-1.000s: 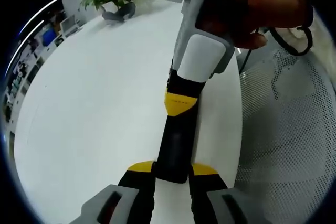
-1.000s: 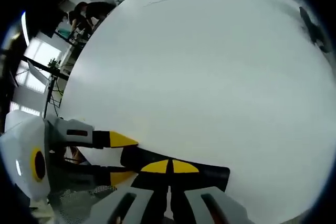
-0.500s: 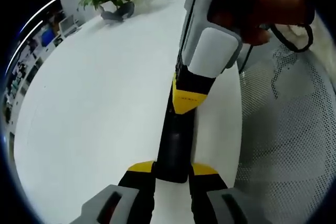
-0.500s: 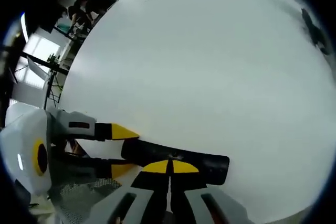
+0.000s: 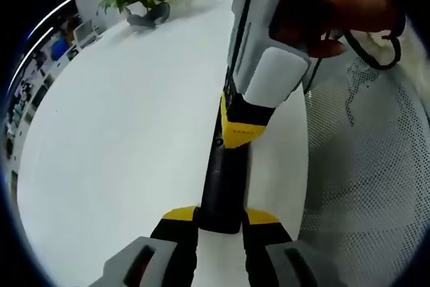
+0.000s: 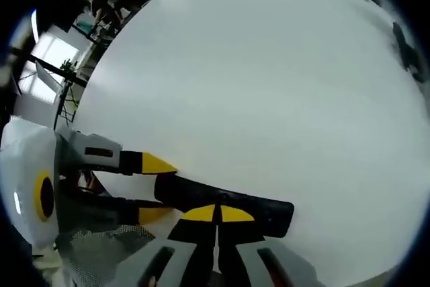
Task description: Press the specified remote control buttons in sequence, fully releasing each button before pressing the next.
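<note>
A smooth white tabletop (image 5: pixel 121 132) curves away through an office. Nearest in the left gripper view, the left hand-held gripper (image 5: pixel 220 216) clamps the near end of a slim black remote control (image 5: pixel 225 179), which lies flat near the tabletop's edge. Above it, the right hand-held gripper (image 5: pixel 236 136), held by a hand (image 5: pixel 336 5), brings its clenched yellow tips onto the remote's upper face. A good press likely needs a straight, light push on one button, then a full lift clear before the next. Beyond, a perforated white chair (image 5: pixel 376 166) sits beside the tabletop, and a potted plant (image 5: pixel 138 1) stands at its far end.
</note>
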Available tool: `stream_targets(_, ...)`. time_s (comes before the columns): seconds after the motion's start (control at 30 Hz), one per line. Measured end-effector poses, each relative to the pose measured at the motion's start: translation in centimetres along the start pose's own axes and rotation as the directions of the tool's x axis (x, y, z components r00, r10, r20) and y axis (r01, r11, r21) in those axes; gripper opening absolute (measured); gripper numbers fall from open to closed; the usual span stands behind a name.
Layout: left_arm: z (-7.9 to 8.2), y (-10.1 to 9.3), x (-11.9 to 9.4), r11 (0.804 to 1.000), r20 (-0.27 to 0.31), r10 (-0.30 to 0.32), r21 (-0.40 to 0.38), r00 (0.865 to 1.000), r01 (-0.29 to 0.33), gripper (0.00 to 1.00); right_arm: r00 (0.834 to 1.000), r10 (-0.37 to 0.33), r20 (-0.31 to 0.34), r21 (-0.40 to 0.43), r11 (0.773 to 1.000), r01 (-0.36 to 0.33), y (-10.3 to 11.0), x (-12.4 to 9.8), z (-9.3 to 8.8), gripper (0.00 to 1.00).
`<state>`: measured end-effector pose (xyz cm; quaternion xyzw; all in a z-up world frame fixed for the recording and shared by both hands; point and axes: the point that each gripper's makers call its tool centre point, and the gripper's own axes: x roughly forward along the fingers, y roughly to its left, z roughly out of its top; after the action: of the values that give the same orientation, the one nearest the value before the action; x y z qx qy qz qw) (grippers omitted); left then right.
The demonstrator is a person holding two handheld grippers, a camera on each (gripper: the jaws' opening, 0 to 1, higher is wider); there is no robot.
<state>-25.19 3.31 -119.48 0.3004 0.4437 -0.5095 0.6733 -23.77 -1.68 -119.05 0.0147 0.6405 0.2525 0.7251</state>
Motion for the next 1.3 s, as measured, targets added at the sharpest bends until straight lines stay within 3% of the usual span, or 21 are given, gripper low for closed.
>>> stream_targets(0.23, 0.0, -0.1, 0.1, 1.000, 0.004, 0.000, 0.007, 1.000, 0.000, 0.25, 1.000, 0.020, 0.014, 0.031, 0.999, -0.020, -0.1, 0.0, 0.0, 0.00)
stream_targets(0.6, 0.0, 0.0, 0.1, 1.000, 0.000, 0.002, 0.004, 1.000, -0.002, 0.25, 0.998, -0.004, 0.058, -0.021, 1.000, 0.005, 0.0, -0.1, 0.0, 0.00)
stream_targets(0.9, 0.0, 0.0, 0.1, 1.000, -0.002, 0.015, 0.007, 1.000, -0.015, 0.25, 0.996, 0.002, 0.087, 0.003, 1.000, -0.002, 0.1, -0.2, -0.1, 0.00)
stream_targets(1.13, 0.0, -0.1, 0.0, 1.000, 0.006, 0.019, 0.006, 1.000, -0.019, 0.25, 0.996, -0.002, 0.086, 0.007, 1.000, 0.001, 0.1, -0.3, -0.2, 0.00)
stream_targets(1.2, 0.0, -0.1, 0.0, 1.000, 0.008, 0.018, 0.006, 1.000, -0.018, 0.25, 0.999, 0.031, 0.018, 0.033, 0.999, -0.031, 0.7, -0.2, -1.2, 0.00)
stream_targets(1.3, 0.0, 0.0, 0.0, 1.000, 0.010, 0.014, 0.003, 1.000, -0.014, 0.24, 0.999, 0.012, 0.047, 0.003, 1.000, -0.013, 0.5, -0.3, -1.0, 0.00)
